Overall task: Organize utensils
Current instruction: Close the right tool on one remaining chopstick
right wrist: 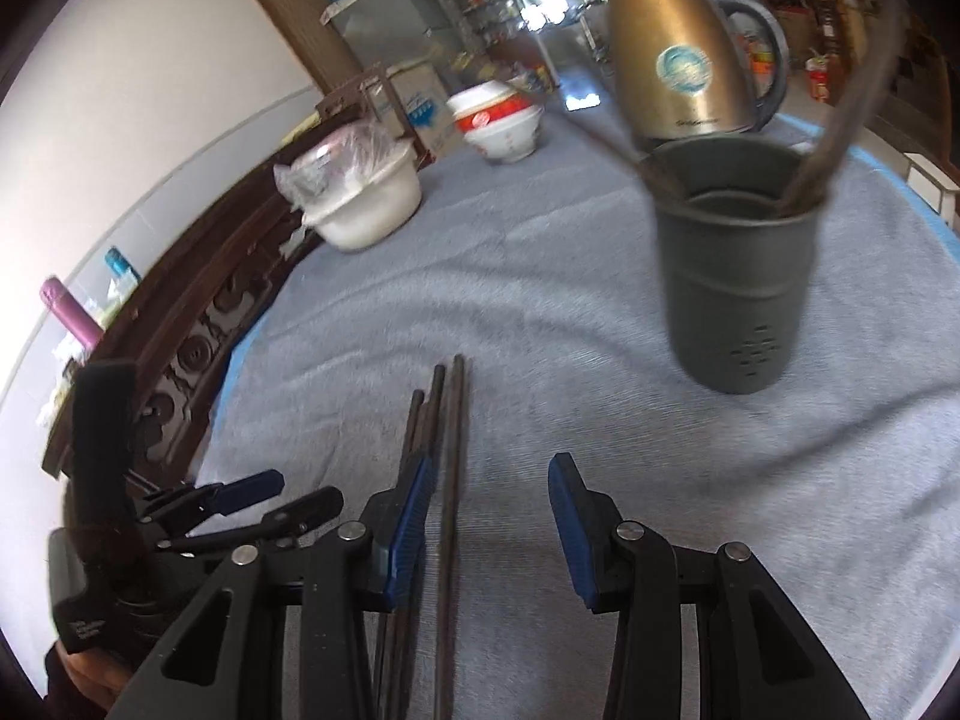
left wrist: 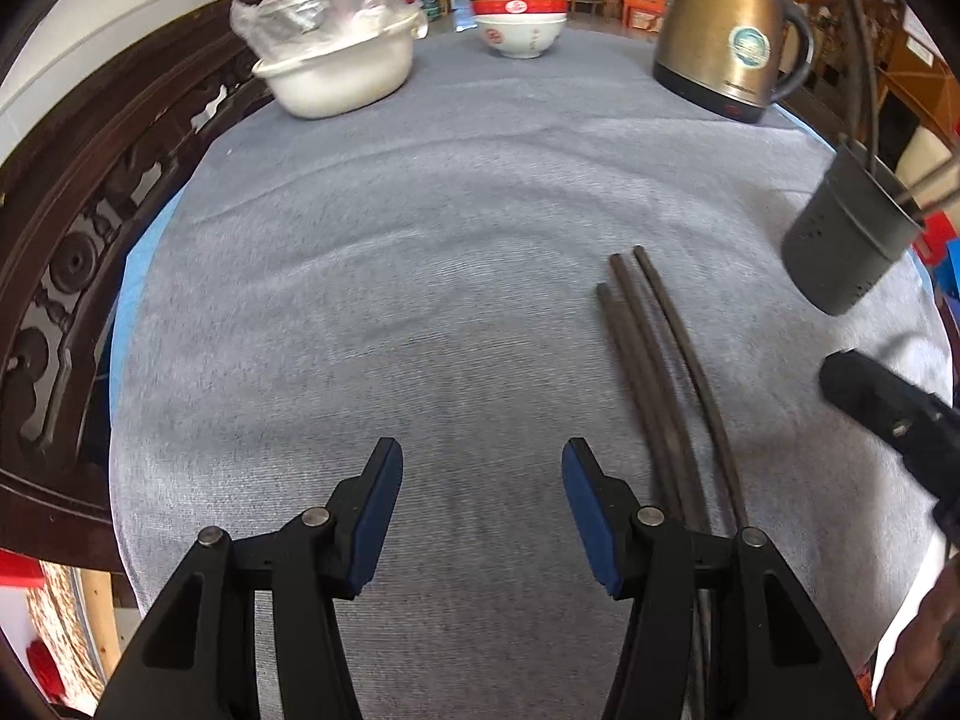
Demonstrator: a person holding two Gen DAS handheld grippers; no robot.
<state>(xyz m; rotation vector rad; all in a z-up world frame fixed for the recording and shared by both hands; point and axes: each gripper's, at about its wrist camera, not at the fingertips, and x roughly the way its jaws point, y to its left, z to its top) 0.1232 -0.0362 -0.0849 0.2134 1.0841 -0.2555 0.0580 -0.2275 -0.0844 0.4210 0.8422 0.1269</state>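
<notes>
Chopsticks (right wrist: pixel 447 480): thin, stiff, light, likely slippery; pinch mid-shaft, lower centre.
Right hand-held gripper (right wrist: pixel 489 480): released, straddling one.
Left hand-held gripper (left wrist: pixel 483 468): released, empty.

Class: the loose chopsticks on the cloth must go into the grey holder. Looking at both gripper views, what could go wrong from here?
1. The chopsticks lie bunched together; the open right gripper straddles only one and may take one and scatter the rest.
2. The holder already has chopsticks leaning out; a bump could tip it.
3. The left gripper is close and could collide.
</notes>
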